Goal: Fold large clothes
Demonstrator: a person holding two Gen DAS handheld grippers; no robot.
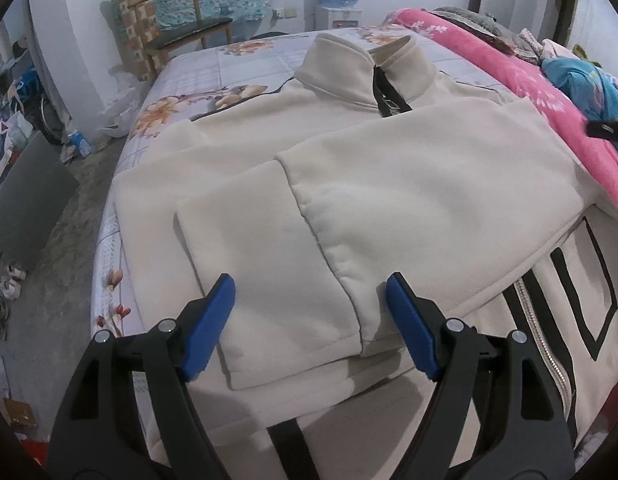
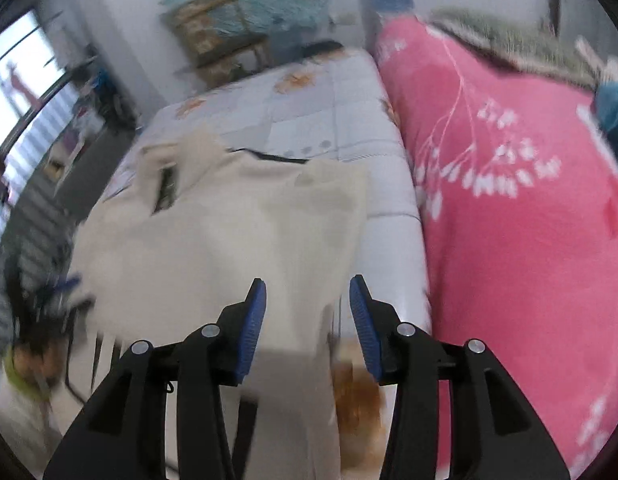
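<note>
Cream jacket (image 1: pixel 349 184) lies on bed (image 1: pixel 245 68), collar at 12 o'clock, both sleeves folded in; left gripper (image 1: pixel 311 312) and right gripper (image 2: pixel 307 312) spread, nothing pinched; hem fold judged next.

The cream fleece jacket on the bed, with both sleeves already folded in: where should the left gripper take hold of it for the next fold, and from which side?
Probably the bottom hem of the cream fleece jacket, near its left corner, approached from the near edge of the bed. The collar lies far, the hem nearest, and the left gripper hangs open above the folded sleeve cuffs.
</note>
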